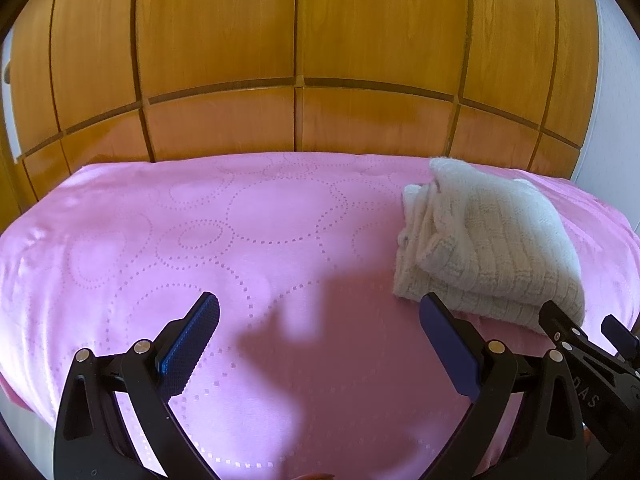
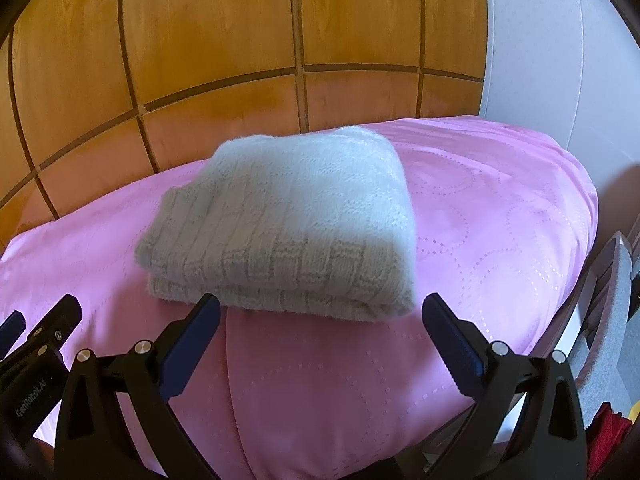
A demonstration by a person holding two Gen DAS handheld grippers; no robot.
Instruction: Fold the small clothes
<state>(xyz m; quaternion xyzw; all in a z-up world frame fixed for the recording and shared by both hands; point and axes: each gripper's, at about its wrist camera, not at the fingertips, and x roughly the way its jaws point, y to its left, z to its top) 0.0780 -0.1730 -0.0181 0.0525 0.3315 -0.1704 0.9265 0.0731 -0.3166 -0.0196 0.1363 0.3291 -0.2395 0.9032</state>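
A cream knitted garment [image 1: 492,244] lies folded into a thick stack on the pink bedspread [image 1: 248,216], at the right in the left wrist view. In the right wrist view the knitted garment [image 2: 288,224] fills the middle, its near edge just beyond the fingertips. My left gripper [image 1: 320,304] is open over bare bedspread, to the left of the stack, with nothing between its fingers. My right gripper [image 2: 320,306] is open too, held in front of the stack and apart from it. The right gripper [image 1: 580,332] also shows at the right edge of the left wrist view.
A wooden panelled wardrobe [image 1: 300,52] stands behind the bed. A white wall [image 2: 560,60] is at the right. The pink bedspread [image 2: 500,208] falls away at the bed's right edge, where a grey piece of furniture [image 2: 612,320] and something red [image 2: 608,428] sit low.
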